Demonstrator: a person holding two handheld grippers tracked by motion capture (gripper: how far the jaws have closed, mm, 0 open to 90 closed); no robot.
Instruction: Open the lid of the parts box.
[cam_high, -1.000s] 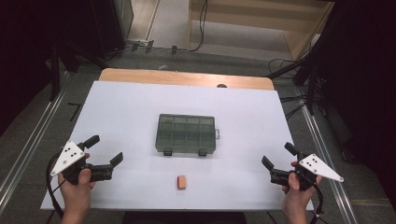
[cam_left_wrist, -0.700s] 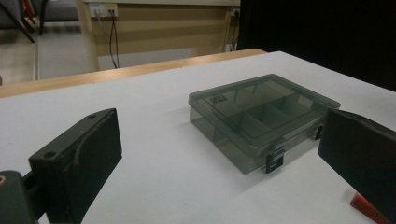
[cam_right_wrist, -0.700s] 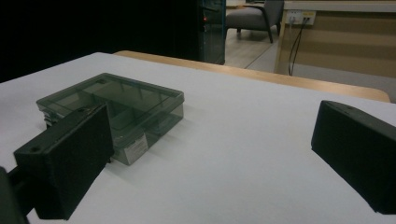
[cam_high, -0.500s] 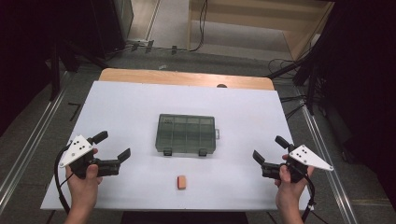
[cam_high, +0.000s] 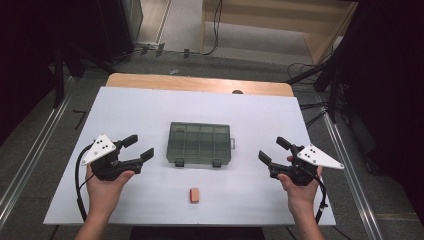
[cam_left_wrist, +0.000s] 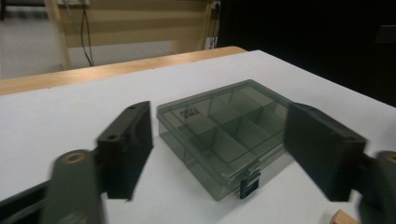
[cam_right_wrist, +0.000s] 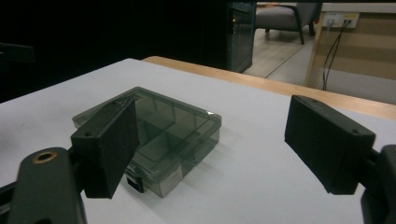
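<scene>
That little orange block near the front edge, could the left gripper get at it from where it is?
Probably yes: the orange block lies alone on bare white table, and the left gripper, jaws apart and empty, has nothing between.

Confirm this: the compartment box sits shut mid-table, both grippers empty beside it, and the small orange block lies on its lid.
Not quite. The high view shows the orange block lying on the table, nearer the person than the box, not touching it. The rest holds.

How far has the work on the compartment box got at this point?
Nothing looks done yet: the compartment box lies shut, latches toward the person, and the small orange block lies loose on the table. In hand: the left gripper and right gripper flank the box, jaws just been closing with nothing between them. Opening the box probably remains.
</scene>
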